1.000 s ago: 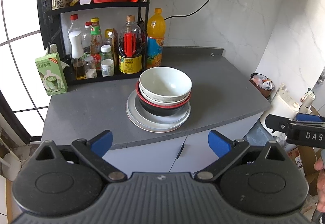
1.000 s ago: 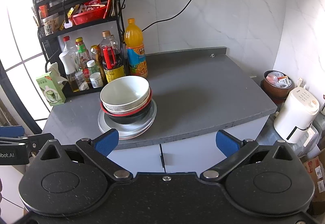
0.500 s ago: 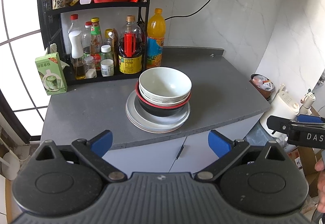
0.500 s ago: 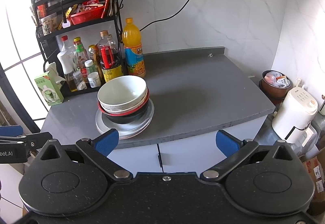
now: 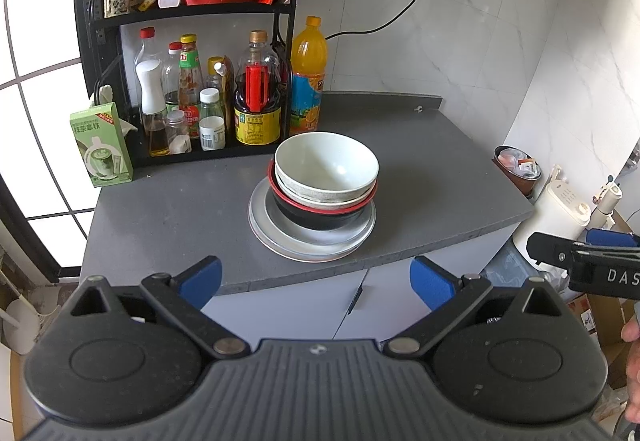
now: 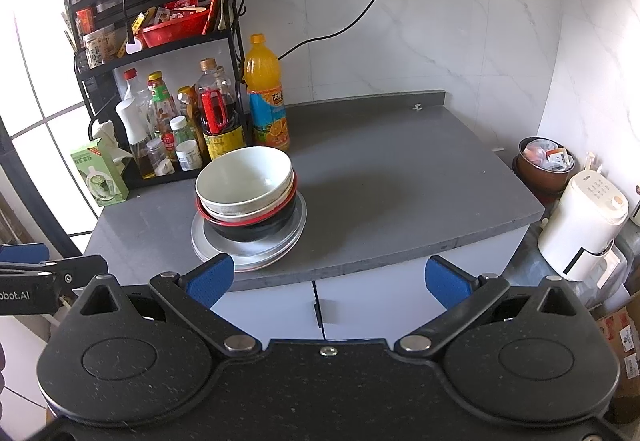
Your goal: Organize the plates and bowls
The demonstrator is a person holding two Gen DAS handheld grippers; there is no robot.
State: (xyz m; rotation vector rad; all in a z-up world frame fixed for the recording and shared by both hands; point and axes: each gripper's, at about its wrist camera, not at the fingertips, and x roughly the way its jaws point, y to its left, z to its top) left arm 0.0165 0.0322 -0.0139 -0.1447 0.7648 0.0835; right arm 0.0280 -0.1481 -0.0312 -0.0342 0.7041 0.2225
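Note:
A pale bowl (image 5: pixel 326 165) (image 6: pixel 244 177) is nested on top of a speckled bowl and a black bowl with a red rim (image 5: pixel 320 215) (image 6: pixel 256 227). The bowls stand on stacked grey plates (image 5: pixel 280 241) (image 6: pixel 280 251) on the grey counter (image 5: pixel 180 209) (image 6: pixel 400 193). My left gripper (image 5: pixel 316 281) is open and empty, held in front of the counter edge, short of the stack. My right gripper (image 6: pixel 328 279) is open and empty too, also off the counter front, with the stack ahead to its left.
A black rack (image 5: pixel 96 41) (image 6: pixel 228 21) with sauce bottles and an orange drink bottle (image 5: pixel 308 77) (image 6: pixel 267 93) stands at the back left. A green carton (image 5: pixel 102 149) sits left. A white kettle (image 6: pixel 580 225) and a brown pot (image 6: pixel 544 169) are right of the counter.
Both views drift slightly; the right gripper has shifted a little, so the stack sits a bit further left and lower. Both grippers stay open and empty.

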